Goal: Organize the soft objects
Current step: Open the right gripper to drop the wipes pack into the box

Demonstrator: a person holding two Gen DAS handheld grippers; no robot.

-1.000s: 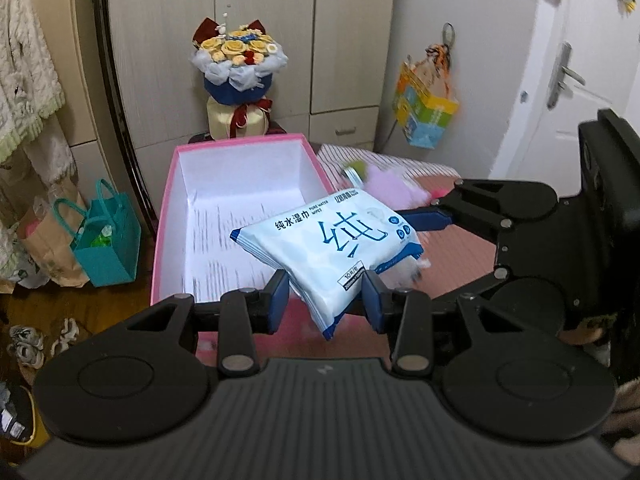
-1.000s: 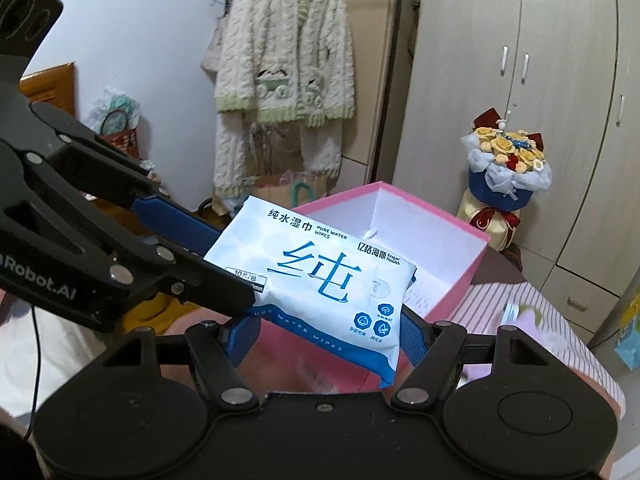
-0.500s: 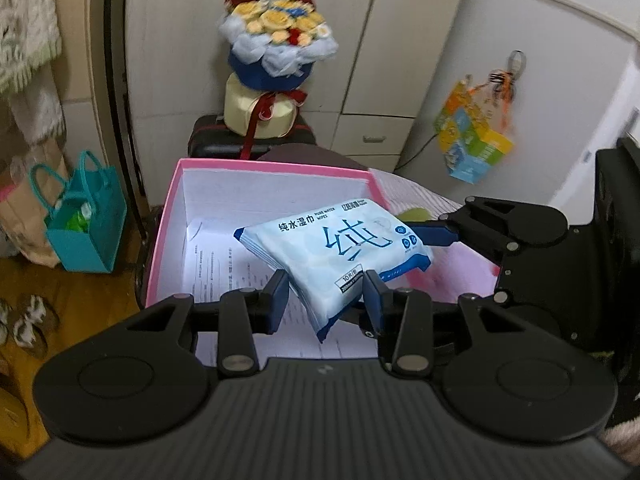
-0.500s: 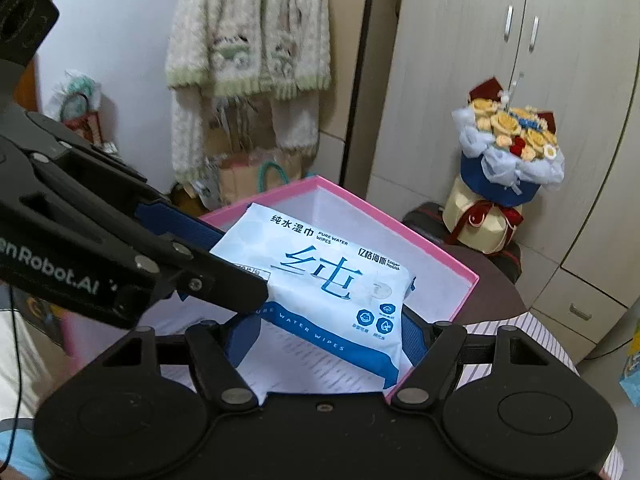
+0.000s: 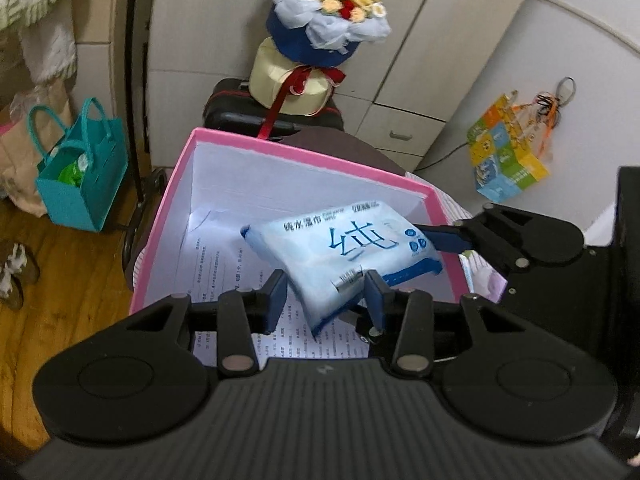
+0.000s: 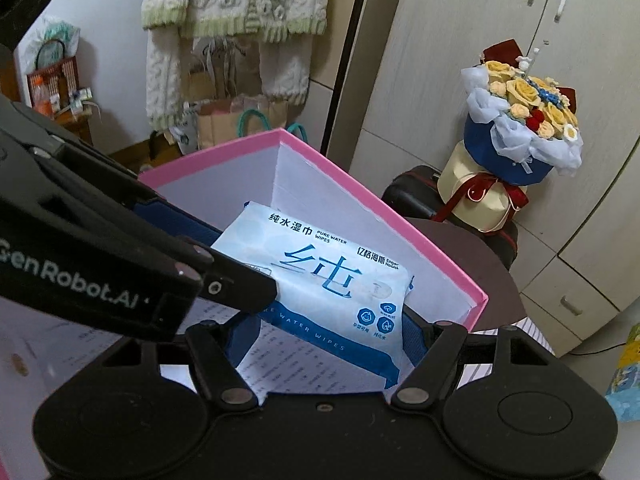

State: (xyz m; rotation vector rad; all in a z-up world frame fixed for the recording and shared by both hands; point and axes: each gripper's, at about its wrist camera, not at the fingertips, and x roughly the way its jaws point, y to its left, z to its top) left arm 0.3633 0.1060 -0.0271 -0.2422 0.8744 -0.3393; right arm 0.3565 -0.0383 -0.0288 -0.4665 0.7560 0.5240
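A light blue pack of wet wipes (image 5: pixel 340 256) with blue lettering hangs over the open pink box (image 5: pixel 304 152), inside its walls. My left gripper (image 5: pixel 326 294) is shut on the pack's near end. My right gripper (image 6: pixel 328 330) is shut on the pack's other end (image 6: pixel 332 284); its blue finger (image 5: pixel 444 236) shows at the pack's right in the left wrist view. The left gripper's black body crosses the left of the right wrist view. The box (image 6: pixel 432 248) is lined with white printed paper (image 5: pixel 224 256).
A flower bouquet (image 5: pixel 324 12) stands on a dark suitcase behind the box. A teal bag (image 5: pixel 84 168) sits on the wooden floor at left. A colourful paper bag (image 5: pixel 508 152) hangs on the right wall. A knit cardigan (image 6: pixel 232 8) hangs by the wardrobe.
Both grippers have carried the pack forward and down, from in front of the box to over its inside. The pack is lower between the box walls.
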